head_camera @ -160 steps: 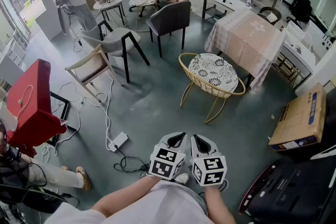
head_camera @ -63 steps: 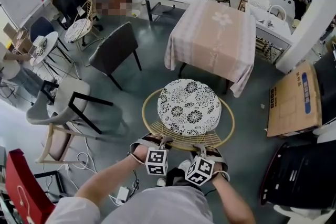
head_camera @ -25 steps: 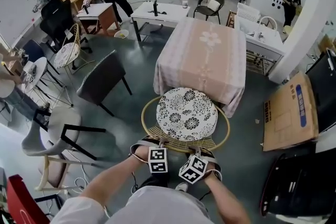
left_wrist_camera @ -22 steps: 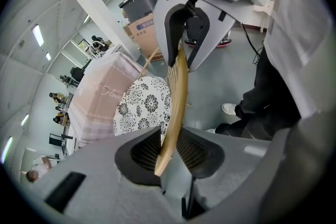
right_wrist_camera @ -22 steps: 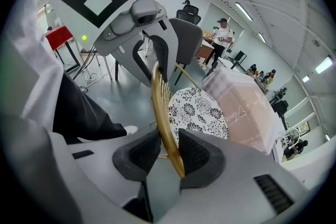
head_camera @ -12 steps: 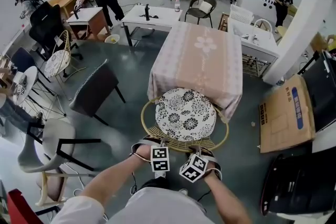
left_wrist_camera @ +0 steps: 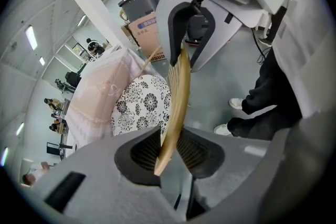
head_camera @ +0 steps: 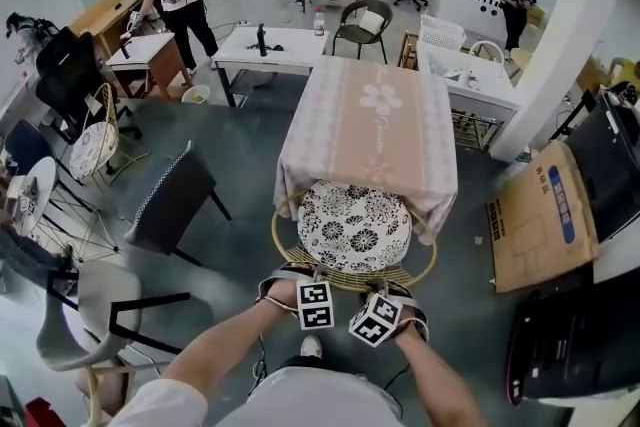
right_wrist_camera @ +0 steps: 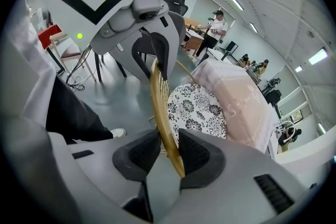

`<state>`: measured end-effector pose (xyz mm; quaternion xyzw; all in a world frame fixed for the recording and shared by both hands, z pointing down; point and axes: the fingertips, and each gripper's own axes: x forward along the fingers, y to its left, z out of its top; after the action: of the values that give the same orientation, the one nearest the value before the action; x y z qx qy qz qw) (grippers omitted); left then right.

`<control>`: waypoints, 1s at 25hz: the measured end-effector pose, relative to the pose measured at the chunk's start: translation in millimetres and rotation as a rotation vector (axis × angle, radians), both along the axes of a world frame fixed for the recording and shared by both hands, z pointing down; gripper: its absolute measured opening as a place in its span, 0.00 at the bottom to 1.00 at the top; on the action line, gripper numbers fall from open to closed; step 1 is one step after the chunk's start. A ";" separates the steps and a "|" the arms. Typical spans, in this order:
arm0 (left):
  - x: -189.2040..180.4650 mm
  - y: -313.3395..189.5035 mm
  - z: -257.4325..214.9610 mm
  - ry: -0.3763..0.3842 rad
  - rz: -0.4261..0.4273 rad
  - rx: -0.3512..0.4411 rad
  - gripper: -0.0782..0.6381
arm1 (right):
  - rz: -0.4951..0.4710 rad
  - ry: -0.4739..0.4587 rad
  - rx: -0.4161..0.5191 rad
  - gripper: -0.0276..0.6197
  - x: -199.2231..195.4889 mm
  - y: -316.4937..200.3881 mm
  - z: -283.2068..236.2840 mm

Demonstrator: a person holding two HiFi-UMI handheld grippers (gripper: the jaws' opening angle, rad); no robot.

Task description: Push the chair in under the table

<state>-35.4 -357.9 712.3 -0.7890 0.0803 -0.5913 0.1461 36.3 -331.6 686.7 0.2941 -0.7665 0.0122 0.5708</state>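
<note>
My left hand-held gripper [left_wrist_camera: 170,147] and right hand-held gripper [right_wrist_camera: 167,152] both clamp the back rim of the round rattan floral-cushioned chair [head_camera: 354,227], whose front sits just under the near edge of the pink-clothed tabletop [head_camera: 368,130], so I should push evenly and straight.

the wicker chair [head_camera: 354,227] stands before the cloth-covered table [head_camera: 368,130], its far rim just under the cloth's hem. the left gripper [head_camera: 300,279] and right gripper [head_camera: 397,287] sit side by side at its near rim, each clamped on it. a cardboard box [head_camera: 540,220] lies right of the table, and a padded chair [head_camera: 170,205] stands to the left.
</note>
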 end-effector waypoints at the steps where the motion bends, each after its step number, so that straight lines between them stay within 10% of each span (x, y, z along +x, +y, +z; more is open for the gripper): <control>1: 0.1 -5.3 0.0 0.001 0.001 0.001 0.24 | 0.004 0.004 -0.003 0.18 -0.3 -4.6 0.3; 25: 12.1 -59.0 2.4 0.035 0.023 -0.015 0.25 | 0.060 0.025 0.008 0.19 10.1 -61.8 2.1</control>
<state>-23.3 -416.9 714.7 -0.8011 0.0692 -0.5764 0.1454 46.4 -393.4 688.8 0.3193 -0.7502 0.0226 0.5785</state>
